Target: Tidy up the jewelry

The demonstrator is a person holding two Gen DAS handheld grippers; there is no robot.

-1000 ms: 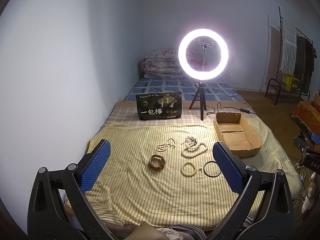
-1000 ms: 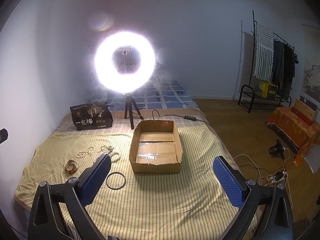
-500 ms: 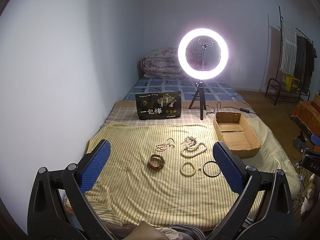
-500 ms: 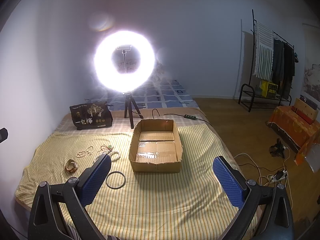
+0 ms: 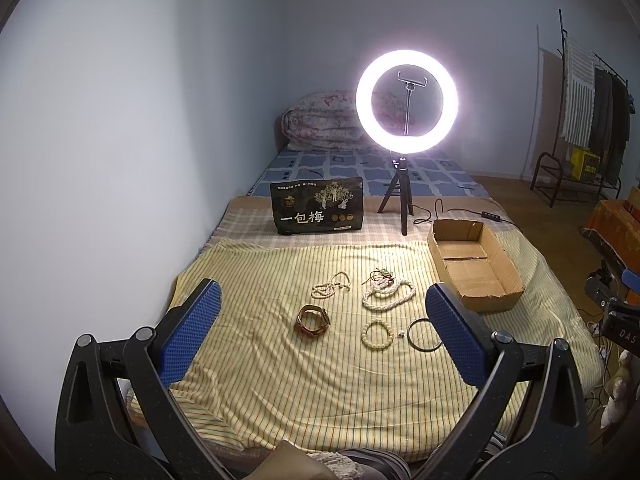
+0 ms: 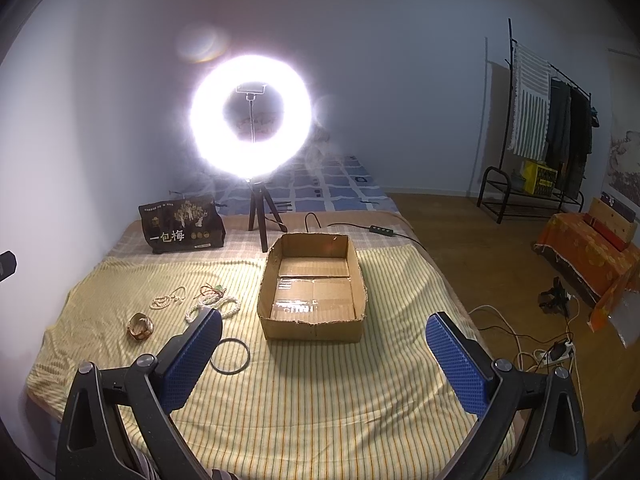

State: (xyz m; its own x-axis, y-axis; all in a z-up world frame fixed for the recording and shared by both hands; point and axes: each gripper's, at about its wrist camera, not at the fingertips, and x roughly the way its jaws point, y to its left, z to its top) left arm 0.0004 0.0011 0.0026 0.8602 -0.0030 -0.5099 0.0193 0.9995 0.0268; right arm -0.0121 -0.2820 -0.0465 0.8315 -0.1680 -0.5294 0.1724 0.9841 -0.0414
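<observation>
Ahead, jewelry [image 5: 376,308] beyond left hand-held gripper [image 5: 320,312], both grippers spread wide, empty

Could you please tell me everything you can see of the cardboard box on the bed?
The cardboard box is a shallow, open-topped brown tray with rough, torn upper edges. Glossy clear tape runs across its floor flaps, and nothing lies inside. It sits flat on the yellow striped sheet, to the right of the jewelry, near the ring light tripod. Neither gripper touches it.

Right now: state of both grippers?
Left gripper: open, holding nothing.
Right gripper: open, holding nothing.
</observation>
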